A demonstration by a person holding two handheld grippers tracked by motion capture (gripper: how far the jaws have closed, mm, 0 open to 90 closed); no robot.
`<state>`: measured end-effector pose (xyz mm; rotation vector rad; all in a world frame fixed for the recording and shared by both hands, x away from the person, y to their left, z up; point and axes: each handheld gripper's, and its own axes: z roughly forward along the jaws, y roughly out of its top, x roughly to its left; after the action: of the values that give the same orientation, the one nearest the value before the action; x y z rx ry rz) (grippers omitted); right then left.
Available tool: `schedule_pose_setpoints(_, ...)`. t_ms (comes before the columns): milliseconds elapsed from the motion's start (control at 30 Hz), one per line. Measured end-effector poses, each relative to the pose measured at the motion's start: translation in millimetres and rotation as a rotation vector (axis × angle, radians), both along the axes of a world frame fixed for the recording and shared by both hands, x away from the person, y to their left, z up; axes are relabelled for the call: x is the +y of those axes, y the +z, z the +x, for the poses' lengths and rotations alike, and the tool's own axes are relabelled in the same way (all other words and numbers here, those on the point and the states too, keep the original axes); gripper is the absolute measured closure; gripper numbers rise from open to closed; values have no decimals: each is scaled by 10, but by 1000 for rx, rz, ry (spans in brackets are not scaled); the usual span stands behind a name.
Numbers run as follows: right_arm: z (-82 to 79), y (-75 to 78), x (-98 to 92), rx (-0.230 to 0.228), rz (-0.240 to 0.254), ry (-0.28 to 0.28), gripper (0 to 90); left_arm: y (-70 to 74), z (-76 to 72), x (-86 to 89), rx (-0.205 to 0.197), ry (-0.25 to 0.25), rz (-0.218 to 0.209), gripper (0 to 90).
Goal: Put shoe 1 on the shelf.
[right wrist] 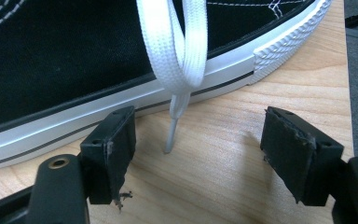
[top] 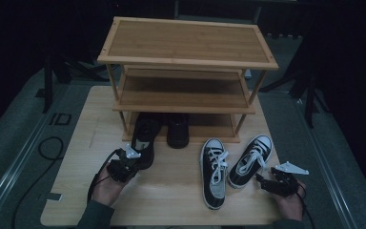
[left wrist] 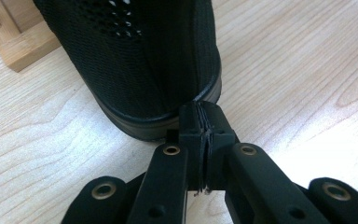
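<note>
High view: two grippers at the near table edge, shoes and a rack beyond.

Left gripper (top: 126,161) has its jaws pressed together with nothing between, tips touching the heel of the black mesh shoe (top: 144,137), whose long axis runs away from the person, toe under the bamboo rack (top: 186,47). Right gripper (top: 267,182) stands wide, jaws either side of a white lace (right wrist: 177,56) beside the right sneaker (top: 250,160), toe pointing away; the left sneaker (top: 214,174) lies alongside.

One marking can be read — the letters "ID" (top: 60,119), dark on the grey floor (top: 24,138), just left of the tabletop (top: 95,124). The shoes and the rack carry no legible brand, label or number.
</note>
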<state>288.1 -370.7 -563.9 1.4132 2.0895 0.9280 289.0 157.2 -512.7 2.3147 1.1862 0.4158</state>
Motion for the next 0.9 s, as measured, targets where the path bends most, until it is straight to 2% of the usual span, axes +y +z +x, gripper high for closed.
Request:
schedule_pose_setpoints(233,0,0,1,0,1,-1,262,65,93,8,-27,31,-17,894)
schedule_pose_setpoints(333,0,0,1,0,1,-1,263,94,137,3,-33,39,-15,896)
schedule_pose_setpoints(367,-1,0,0,0,1,-1,262,114,173,-8,-44,43,-2,895)
schedule_pose_setpoints(900,0,0,1,1,1,-1,262,178,330,28,-45,64,16,896)
